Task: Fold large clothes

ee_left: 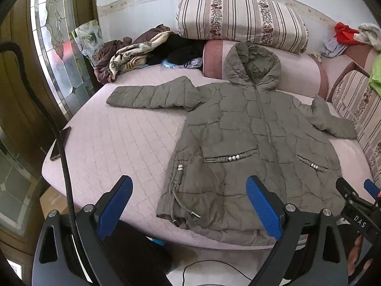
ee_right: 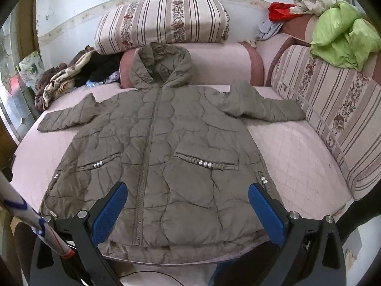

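An olive-green quilted hooded coat point(ee_left: 247, 147) lies flat, front up and zipped, on a pink quilted bed point(ee_left: 114, 143). Both sleeves are spread sideways and the hood rests against a pink bolster. It also shows in the right wrist view point(ee_right: 166, 157). My left gripper point(ee_left: 190, 205) is open and empty, above the coat's lower left hem at the bed's near edge. My right gripper point(ee_right: 188, 209) is open and empty, above the middle of the coat's hem. The right gripper's tip shows at the right edge of the left wrist view point(ee_left: 357, 190).
A striped floral cushion point(ee_right: 162, 21) and a pink bolster point(ee_right: 221, 62) lie behind the coat. Crumpled clothes point(ee_left: 133, 50) sit at the back left. A striped sofa back point(ee_right: 338, 109) with a lime garment point(ee_right: 343, 38) stands on the right. A phone point(ee_left: 60, 143) lies at the bed's left edge.
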The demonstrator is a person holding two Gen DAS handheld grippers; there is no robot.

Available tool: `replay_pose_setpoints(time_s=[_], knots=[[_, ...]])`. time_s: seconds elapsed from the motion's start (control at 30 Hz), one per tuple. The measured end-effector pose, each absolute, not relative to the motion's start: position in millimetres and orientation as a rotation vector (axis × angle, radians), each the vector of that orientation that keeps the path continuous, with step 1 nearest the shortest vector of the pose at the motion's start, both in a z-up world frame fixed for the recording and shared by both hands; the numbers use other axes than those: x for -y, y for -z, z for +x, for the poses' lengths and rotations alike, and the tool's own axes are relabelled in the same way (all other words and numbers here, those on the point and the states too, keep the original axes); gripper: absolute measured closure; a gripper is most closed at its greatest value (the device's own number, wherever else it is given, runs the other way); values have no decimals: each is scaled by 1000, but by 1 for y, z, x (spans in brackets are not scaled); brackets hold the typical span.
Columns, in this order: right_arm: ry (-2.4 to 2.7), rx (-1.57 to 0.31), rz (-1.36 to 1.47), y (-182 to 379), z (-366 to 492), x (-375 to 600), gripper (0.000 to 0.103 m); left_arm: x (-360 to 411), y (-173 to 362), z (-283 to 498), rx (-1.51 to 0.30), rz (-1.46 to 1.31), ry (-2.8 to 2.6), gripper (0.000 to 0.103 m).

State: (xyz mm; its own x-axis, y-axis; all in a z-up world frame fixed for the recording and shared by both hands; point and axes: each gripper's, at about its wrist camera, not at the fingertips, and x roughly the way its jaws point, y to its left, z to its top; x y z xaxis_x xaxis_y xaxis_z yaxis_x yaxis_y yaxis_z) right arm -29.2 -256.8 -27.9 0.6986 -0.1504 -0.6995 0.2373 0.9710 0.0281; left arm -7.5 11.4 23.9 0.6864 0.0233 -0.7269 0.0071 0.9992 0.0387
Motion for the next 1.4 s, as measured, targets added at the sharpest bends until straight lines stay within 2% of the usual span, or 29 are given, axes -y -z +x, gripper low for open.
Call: replay_pose_setpoints(time_s=[0.77,0.9,1.0,1.4], knots=[[238,-806,105,32,-19,254,0,-16,-4,7,-856,95,4,7],[237,-817,97,35,-15,253,0,-22,1,12,-869,96,-4,14],[234,-825,89,38,-12,250,0,-29,6,18,-889,80,-3,15],[237,-852,51,44,7,241,0,-118,13,76,-894,-27,-176,15]])
